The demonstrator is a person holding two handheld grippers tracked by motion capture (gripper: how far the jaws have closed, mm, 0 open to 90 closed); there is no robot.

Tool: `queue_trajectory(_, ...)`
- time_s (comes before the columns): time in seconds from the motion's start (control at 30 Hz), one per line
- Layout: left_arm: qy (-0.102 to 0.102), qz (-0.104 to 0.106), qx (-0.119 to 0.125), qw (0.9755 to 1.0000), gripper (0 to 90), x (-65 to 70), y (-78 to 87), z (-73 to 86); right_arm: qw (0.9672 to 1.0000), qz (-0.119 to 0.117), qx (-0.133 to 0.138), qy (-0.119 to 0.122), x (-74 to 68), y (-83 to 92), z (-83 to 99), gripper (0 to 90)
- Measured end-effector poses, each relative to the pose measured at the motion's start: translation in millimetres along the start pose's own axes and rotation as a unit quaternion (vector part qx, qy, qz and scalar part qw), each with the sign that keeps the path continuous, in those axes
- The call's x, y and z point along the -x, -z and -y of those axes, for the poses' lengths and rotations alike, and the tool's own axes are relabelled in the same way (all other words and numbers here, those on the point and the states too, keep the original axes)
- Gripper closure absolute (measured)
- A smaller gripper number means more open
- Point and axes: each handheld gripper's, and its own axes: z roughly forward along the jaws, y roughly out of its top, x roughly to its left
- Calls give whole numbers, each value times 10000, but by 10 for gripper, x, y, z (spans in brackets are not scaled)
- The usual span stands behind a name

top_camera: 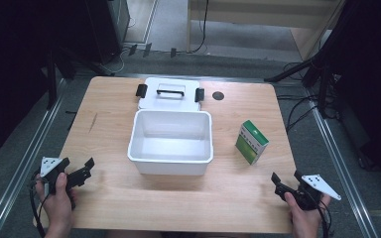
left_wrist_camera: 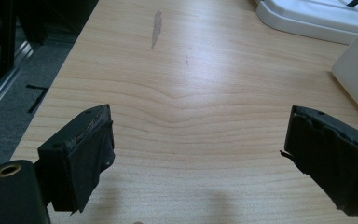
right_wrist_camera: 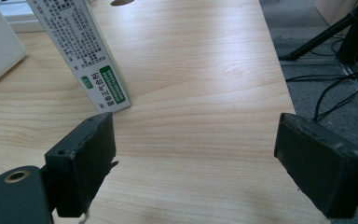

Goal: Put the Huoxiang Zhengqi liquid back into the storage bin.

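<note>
Both grippers, left gripper (top_camera: 82, 171) and right gripper (top_camera: 286, 180), rest with jaws released, the green box (top_camera: 251, 141) near the right.

The green-and-white box (right_wrist_camera: 81, 51) is showing dense black Chinese print down its white side, too small to read. Near its bottom edge, a green panel is carrying white characters, and beside it bolder black characters are reading roughly "正气合剂".

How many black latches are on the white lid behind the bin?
2. One latch sits at the left end of the lid, the other latch at its right end; a black handle lies between them. The bin hides the lid's near edge.
</note>
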Motion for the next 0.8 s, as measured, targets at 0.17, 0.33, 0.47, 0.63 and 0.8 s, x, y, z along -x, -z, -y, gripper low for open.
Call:
queue_trajectory(0.17,-22,35,-39,10000,90,-2,-4,-3,10000,-37,-18,-6,2,-6,-3,127)
queue_trajectory(0.33,-52,60,-82,9999,91,3,-13,-7,10000,-69,-32,9,2,-8,-3,130)
queue_trajectory(0.47,-51,52,-87,9999,91,2,-15,-8,9998,-157,-83,14,9,-16,-8,135)
queue_trajectory(0.63,-63,24,-86,9999,91,14,-16,-7,9993,-309,-210,63,-10,2,-45,142)
queue_trajectory(0.8,-50,72,-100,9999,91,18,-24,-9,9965,-285,-619,481,-93,-20,-107,151)
